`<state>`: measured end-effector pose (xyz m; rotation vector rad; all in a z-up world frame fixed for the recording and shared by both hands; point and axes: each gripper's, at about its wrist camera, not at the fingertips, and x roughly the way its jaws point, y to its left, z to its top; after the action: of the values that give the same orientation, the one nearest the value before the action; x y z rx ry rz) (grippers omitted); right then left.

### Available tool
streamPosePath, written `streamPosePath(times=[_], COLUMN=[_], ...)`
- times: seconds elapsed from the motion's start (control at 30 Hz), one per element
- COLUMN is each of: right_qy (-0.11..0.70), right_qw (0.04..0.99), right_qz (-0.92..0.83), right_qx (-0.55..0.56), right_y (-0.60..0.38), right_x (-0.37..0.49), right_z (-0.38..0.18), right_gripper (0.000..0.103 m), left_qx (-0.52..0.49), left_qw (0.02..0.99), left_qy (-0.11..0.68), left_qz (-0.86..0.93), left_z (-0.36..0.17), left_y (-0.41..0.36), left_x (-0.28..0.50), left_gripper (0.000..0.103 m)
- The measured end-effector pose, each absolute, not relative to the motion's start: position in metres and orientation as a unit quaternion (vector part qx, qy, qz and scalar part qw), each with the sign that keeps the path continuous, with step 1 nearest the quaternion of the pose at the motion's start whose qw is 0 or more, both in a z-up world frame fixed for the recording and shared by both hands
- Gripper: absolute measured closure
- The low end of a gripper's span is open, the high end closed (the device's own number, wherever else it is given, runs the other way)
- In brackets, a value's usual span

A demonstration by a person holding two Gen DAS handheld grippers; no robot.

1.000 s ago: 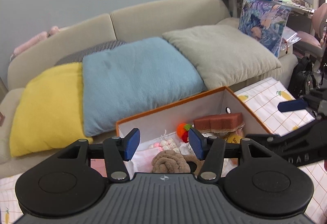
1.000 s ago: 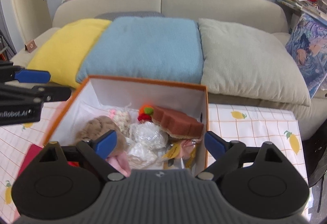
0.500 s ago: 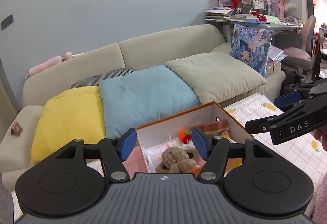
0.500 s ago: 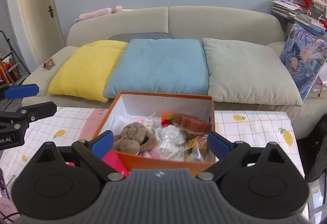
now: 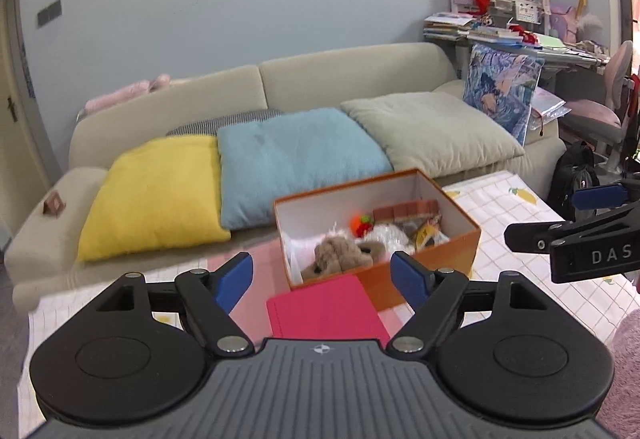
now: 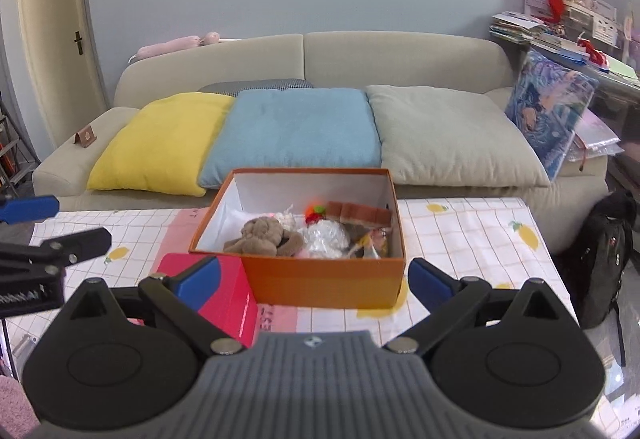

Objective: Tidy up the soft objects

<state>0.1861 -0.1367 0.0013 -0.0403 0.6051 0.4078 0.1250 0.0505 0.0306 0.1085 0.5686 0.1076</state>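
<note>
Left gripper (image 5: 322, 279) and right gripper (image 6: 314, 277) spread empty, pink box (image 6: 228, 291) beside orange box (image 6: 320, 277)

Orange box (image 6: 320, 281) of soft toys (image 6: 264, 235) on checked tablecloth (image 6: 472, 235), right hand-held gripper (image 6: 314, 279) spread empty

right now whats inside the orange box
The orange box holds a brown knotted plush, a crinkly clear bag, a brown sponge-like block and a small orange-red toy. Whatever lies beneath them is covered.
</note>
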Motion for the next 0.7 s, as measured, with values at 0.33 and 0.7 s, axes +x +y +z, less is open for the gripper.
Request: streamPosePath(times=[0.33, 0.7], right_qy=[0.333, 0.340], right_qw=[0.928, 0.925], right_qz=[0.168, 0.168], right_qx=[-0.018, -0.025], right_y=[-0.143, -0.137], right_x=[0.168, 0.164], right_z=[-0.030, -0.039], right_gripper=[0.005, 0.005], left_qx=[-0.027, -0.037], left_qw=[0.931, 0.925], left_qy=[0.356, 0.366], left_qz=[0.072, 0.093], left_z=[-0.006, -0.010], left_y=[0.063, 0.068], left_x=[0.108, 0.103], left_gripper=[0.010, 0.010])
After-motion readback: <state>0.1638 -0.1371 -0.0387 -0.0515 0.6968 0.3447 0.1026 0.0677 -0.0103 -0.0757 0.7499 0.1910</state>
